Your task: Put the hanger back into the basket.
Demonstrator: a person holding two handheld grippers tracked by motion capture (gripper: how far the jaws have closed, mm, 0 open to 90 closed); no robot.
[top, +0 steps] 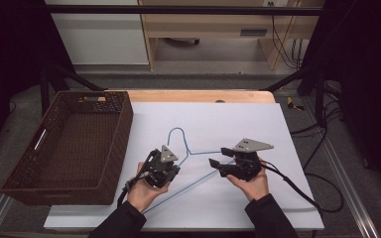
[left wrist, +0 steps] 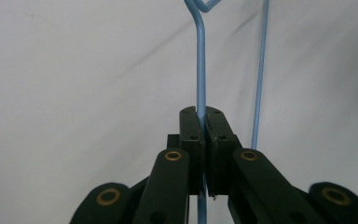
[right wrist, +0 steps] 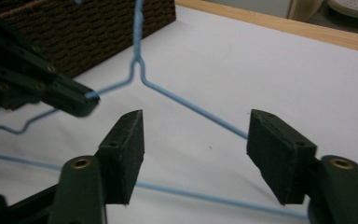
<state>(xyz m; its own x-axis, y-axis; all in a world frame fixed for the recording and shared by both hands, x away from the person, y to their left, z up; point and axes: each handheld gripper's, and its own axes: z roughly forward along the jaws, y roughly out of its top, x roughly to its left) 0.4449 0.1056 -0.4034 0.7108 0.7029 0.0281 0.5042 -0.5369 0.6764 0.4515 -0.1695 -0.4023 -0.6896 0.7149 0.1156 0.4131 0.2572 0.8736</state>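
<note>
A: High view: left gripper [top: 171,167] pinches the blue wire hanger [top: 193,151] on the white tabletop [top: 258,124] beside the wicker basket [top: 121,129].
B: Right gripper [right wrist: 193,156] gapes, gripping nothing; the hanger could swing or slip.

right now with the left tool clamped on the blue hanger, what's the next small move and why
Probably carry the hanger left toward the wicker basket. The left tool is shut on its wire, the right tool stands open with nothing pressed between its pads, and the basket sits just left of the hanger.
</note>
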